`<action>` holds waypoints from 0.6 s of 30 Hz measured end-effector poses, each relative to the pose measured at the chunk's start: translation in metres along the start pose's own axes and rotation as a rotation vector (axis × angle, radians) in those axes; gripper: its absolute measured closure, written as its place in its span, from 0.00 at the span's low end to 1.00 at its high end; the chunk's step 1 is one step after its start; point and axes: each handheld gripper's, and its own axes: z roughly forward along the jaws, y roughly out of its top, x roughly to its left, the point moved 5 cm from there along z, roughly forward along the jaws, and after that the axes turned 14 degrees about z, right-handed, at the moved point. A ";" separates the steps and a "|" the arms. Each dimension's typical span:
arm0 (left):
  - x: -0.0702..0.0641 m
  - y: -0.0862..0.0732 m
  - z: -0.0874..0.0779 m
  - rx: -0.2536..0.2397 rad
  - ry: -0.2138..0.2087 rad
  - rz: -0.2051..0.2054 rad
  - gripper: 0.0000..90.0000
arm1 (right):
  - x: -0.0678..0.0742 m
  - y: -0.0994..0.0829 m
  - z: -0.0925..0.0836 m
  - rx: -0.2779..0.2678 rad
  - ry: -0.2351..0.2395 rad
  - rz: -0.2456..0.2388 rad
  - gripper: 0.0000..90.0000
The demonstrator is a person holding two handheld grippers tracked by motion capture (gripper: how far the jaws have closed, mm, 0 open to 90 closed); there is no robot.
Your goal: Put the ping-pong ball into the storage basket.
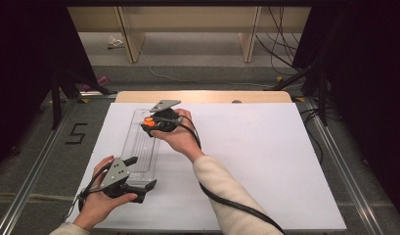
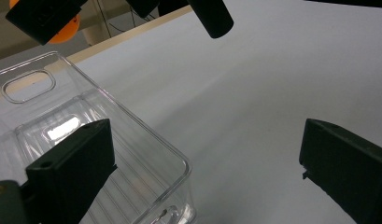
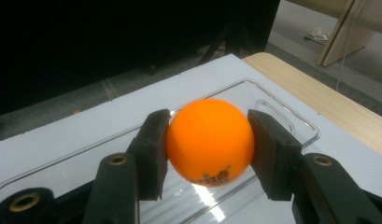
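An orange ball [image 3: 209,140] sits between the two black pads of my right gripper [image 3: 208,151], which is shut on it. The ball [image 1: 147,119] hangs just above the far end of a long clear plastic tray [image 1: 139,142] lying on the white table top. My right gripper [image 1: 149,123] points left across that tray. The left gripper [image 1: 142,172] is at the tray's near end with its jaws wide open. One of its jaws stands over the near corner of the tray [image 2: 132,116]. The left gripper [image 2: 205,140] holds nothing.
White sheet [image 1: 256,156] covers the table, with bare room to the right of the tray. A wooden table edge [image 1: 202,96] runs along the back. Beyond it lie floor, wooden furniture legs [image 1: 131,41] and cables [image 1: 278,44]. Dark stands flank both sides.
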 end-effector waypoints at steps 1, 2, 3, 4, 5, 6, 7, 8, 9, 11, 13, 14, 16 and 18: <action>0.000 0.000 0.000 0.000 0.000 0.002 0.03 | 0.000 0.000 0.001 0.001 0.001 0.001 0.57; 0.000 0.000 0.000 0.000 0.000 0.002 0.03 | 0.000 0.000 0.002 0.000 0.000 0.001 0.57; 0.000 0.000 0.000 0.000 0.000 0.002 0.03 | 0.000 -0.001 0.003 0.001 0.000 0.002 0.57; 0.000 0.000 0.000 0.000 -0.001 0.001 0.03 | 0.000 -0.001 0.003 0.004 0.000 0.001 0.57; 0.000 0.000 0.000 0.000 -0.002 0.000 0.03 | 0.000 -0.001 0.004 0.006 -0.001 0.002 0.57; 0.000 0.000 0.000 0.000 -0.001 0.000 0.03 | 0.000 -0.001 0.005 0.006 0.002 0.004 0.57; 0.000 0.000 0.000 0.000 -0.002 -0.001 0.03 | 0.000 -0.001 0.005 0.008 0.001 0.003 0.57; 0.000 0.000 0.000 0.000 -0.002 -0.001 0.03 | 0.001 -0.001 0.006 0.007 0.000 0.004 0.57; 0.000 0.000 0.000 0.000 -0.001 0.000 0.03 | 0.001 -0.001 0.006 0.008 0.001 0.005 0.57; 0.000 0.000 0.000 0.001 -0.001 0.004 0.03 | 0.001 0.000 0.007 0.007 0.001 0.001 0.57; 0.000 0.000 0.000 0.001 -0.001 0.002 0.03 | 0.001 0.002 0.007 0.005 0.000 0.005 0.57; 0.000 0.000 0.000 0.000 -0.001 0.002 0.03 | 0.001 0.002 0.008 0.005 0.000 0.003 0.57; 0.000 0.000 0.000 0.000 -0.001 0.002 0.03 | 0.002 0.004 0.008 0.007 0.000 0.003 0.57; 0.000 0.000 0.000 0.000 0.000 0.005 0.03 | 0.002 0.005 0.009 0.004 -0.001 0.000 0.57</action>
